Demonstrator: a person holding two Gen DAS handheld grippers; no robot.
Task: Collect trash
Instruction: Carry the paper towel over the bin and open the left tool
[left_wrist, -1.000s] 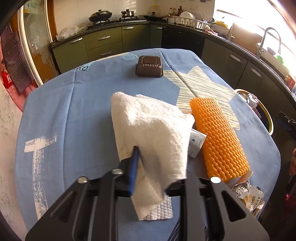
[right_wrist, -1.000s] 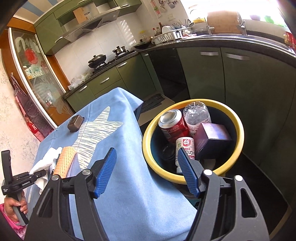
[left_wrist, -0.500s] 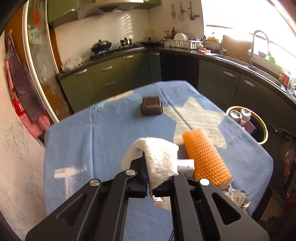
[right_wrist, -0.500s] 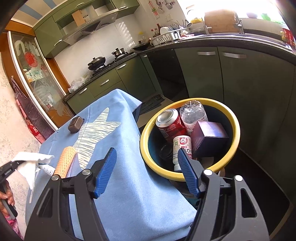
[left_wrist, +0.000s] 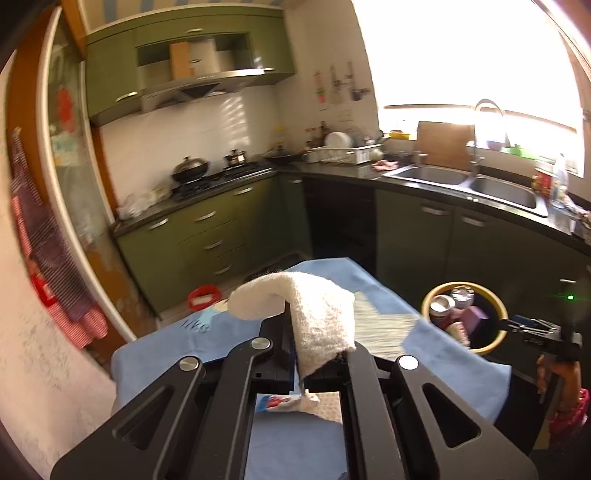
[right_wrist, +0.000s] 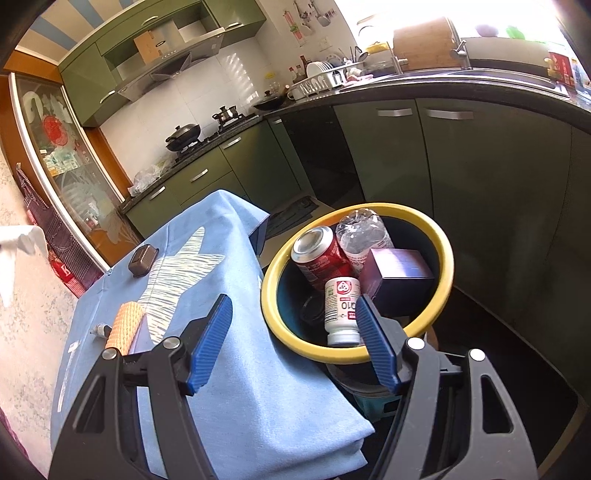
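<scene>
The left gripper (left_wrist: 301, 365) is pressed together on a white paper towel (left_wrist: 317, 310), which drapes over its tips, clear above the blue table (left_wrist: 177, 347). Best to carry it across the table's right edge to the yellow-rimmed bin (left_wrist: 491, 341) beside that edge and let go only once squarely over the rim, since loose tissue drifts. The right gripper (right_wrist: 291, 343) is spread and empty, near the bin (right_wrist: 369, 354).

Towel (left_wrist: 321, 314): white cloth, rough nap, showing matt. Surface (right_wrist: 236, 332): blue cloth cover, lying matt. Bin (right_wrist: 445, 266): yellow rim looking like smooth plastic. Can (right_wrist: 319, 254): metal, shining glossy. Bottle (right_wrist: 364, 232): clear plastic, crinkling. Tongs' pads (right_wrist: 212, 345): blue, ribbed.
</scene>
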